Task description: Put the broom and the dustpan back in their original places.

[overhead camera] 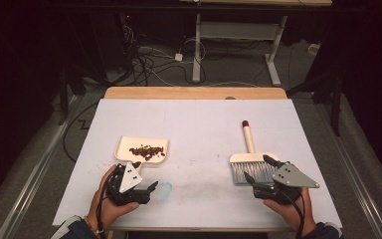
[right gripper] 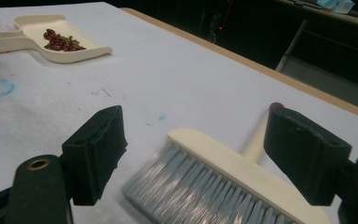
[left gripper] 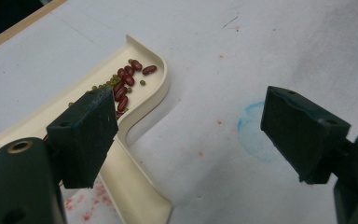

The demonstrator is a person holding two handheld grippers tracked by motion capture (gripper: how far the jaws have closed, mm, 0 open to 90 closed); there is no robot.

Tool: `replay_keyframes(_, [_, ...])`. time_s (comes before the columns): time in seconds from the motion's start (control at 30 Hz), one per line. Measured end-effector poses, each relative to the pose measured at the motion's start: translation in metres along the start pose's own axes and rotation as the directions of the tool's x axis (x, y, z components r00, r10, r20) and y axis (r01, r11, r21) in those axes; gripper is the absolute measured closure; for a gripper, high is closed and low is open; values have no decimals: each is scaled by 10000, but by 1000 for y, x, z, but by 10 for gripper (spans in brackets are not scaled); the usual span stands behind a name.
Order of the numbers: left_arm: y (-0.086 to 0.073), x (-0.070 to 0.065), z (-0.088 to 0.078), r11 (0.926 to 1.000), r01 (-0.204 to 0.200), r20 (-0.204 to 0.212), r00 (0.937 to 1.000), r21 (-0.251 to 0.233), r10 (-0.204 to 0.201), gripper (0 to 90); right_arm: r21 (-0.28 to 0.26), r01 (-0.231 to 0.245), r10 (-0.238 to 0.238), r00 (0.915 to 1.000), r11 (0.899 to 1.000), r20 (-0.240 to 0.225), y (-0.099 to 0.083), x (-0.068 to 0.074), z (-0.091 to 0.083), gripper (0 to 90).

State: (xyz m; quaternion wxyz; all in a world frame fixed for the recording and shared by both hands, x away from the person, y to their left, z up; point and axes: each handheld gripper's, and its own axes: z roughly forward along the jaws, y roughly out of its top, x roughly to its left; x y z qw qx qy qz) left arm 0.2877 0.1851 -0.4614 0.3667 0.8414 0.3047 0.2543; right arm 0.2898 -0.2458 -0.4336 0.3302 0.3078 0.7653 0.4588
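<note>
A cream dustpan (overhead camera: 129, 145) lies left of centre on the white table, holding a small heap of red and green beans (overhead camera: 146, 151). Its handle points toward my left gripper (overhead camera: 145, 175), which is open just behind it. In the left gripper view the dustpan (left gripper: 135, 186) runs under the left jaw of that gripper (left gripper: 186, 105), with the beans (left gripper: 126, 81) beyond and nothing between the pads. A cream hand brush (overhead camera: 251, 162) with grey bristles and a red-tipped handle lies at the right. My right gripper (overhead camera: 258, 168) is open, and its jaws straddle the brush (right gripper: 233, 177) head without touching it.
The white sheet (overhead camera: 204, 119) covers a wooden table whose far edge shows as a tan strip. A faint blue ring mark (overhead camera: 165, 189) sits near the front, right of my left gripper. Beyond the table are floor cables and a desk's white legs (overhead camera: 197, 50).
</note>
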Motion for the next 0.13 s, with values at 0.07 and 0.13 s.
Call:
replay_keyframes(0.07, [1, -1, 1, 10000, -49, 3, 10000, -20, 49, 186, 20, -13, 13, 10000, 10000, -13, 0, 0, 0, 212])
replay_keyframes(0.13, [1, -1, 1, 10000, -67, 28, 10000, -8, 67, 186, 30, -3, 3, 10000, 10000, -11, -1, -1, 0, 212])
